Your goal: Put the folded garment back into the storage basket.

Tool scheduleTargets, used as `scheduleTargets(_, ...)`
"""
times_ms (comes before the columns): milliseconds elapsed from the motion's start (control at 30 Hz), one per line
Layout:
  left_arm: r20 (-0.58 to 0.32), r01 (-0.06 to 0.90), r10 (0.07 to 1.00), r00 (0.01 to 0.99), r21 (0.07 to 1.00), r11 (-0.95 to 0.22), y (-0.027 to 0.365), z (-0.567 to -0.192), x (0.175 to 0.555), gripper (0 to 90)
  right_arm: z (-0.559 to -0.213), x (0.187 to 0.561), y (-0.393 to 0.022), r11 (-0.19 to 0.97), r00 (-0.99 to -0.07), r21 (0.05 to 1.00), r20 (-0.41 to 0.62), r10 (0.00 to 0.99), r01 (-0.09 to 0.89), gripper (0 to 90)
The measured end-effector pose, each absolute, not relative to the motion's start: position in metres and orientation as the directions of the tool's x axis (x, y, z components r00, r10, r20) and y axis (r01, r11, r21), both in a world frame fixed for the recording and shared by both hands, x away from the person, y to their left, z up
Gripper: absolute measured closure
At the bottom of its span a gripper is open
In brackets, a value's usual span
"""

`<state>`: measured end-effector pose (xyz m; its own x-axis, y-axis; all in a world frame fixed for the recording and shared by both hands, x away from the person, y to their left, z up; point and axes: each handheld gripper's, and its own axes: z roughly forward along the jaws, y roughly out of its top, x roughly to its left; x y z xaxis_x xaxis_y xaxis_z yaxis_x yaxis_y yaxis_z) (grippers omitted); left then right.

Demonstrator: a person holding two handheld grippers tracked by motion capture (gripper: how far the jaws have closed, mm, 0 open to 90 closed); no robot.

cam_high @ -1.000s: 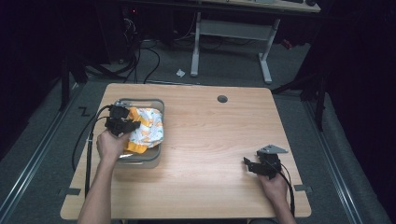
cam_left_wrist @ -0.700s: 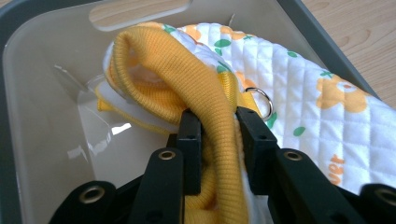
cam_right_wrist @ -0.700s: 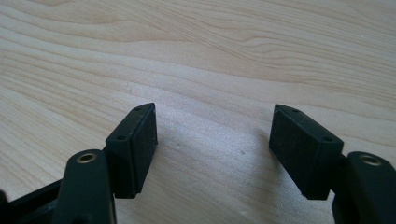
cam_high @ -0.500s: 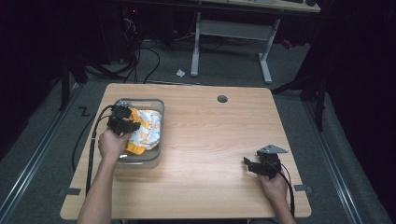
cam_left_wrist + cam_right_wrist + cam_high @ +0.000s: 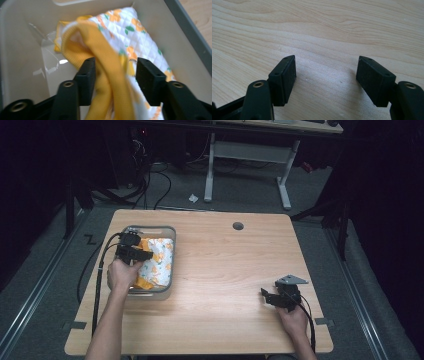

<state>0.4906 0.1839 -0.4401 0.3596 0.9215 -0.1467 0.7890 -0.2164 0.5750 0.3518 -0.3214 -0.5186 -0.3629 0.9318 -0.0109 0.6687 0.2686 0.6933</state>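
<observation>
Nearest the person, the right gripper (image 5: 270, 296) rests low over the bare wood of the table (image 5: 225, 265) at its right front corner. In the right gripper view (image 5: 325, 75) its 2 jaws stand wide apart with nothing between them, only wood grain beyond.

Farther in, on the table's left side, the left gripper (image 5: 142, 255) reaches into a grey plastic bin (image 5: 150, 228). Its jaws have just been opening. In the left gripper view (image 5: 115, 75) a yellow fold of the quilted cloth (image 5: 140, 37) hangs between the 2 pads; the left pad lies against the fold and the right pad stands clear of it, so the grip is let go.

The cloth, white with orange flowers and green leaves and a yellow lining, lies bunched inside the bin (image 5: 22, 50), filling its right half in the high view (image 5: 159, 262).

Beyond the bin, a round cable hole (image 5: 238, 226) sits near the table's far edge.
</observation>
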Motion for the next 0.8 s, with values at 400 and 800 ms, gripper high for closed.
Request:
scheduleTargets(400, -0.13, 0.727, 0.919, 0.372, 0.657, -0.201, 0.179, -0.42, 0.474, 33.7, -0.519, 0.352, -0.321, 0.266, -0.36, 0.692, -0.01, 0.933, 0.671, 32.6)
scheduleTargets(800, -0.176, 0.658, 0.886, 0.43, 0.732, -0.175, 0.173, -0.395, 0.444, 31.9, -0.518, 0.351, -0.321, 0.266, -0.359, 0.692, -0.01, 0.933, 0.671, 32.6)
